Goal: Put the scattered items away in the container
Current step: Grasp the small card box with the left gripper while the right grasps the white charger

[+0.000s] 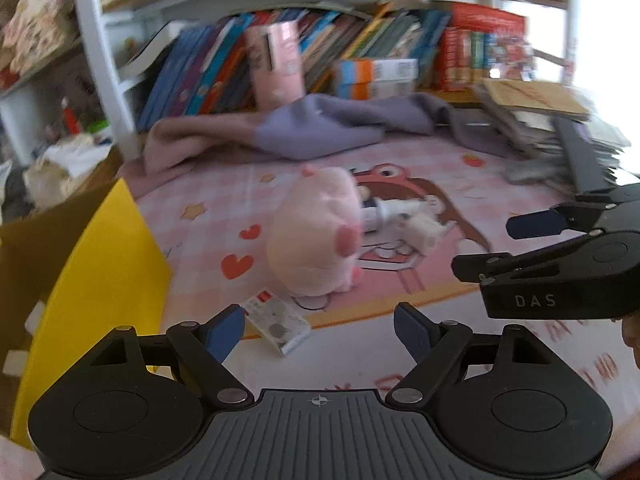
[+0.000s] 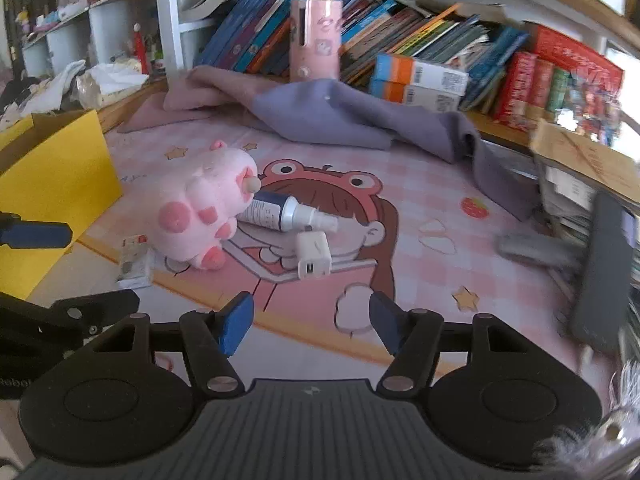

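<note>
My left claw [image 1: 319,330] hangs wide & empty, small flat pack [image 1: 279,324] just past its left pad at 11 o'clock. My right claw [image 2: 312,326] is also spread w/ nothing in it; white charger block [image 2: 313,254] lies at 12 beyond the tips, spray bottle [image 2: 286,213] behind it. Pink plush [image 2: 204,214] sits at 11, yellow box [image 2: 60,184] farther off at 9-10.

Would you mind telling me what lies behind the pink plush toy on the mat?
Behind the pink plush toy lie a blue-and-white spray bottle and a white charger plug. The bottle's base end is hidden by the plush.
</note>
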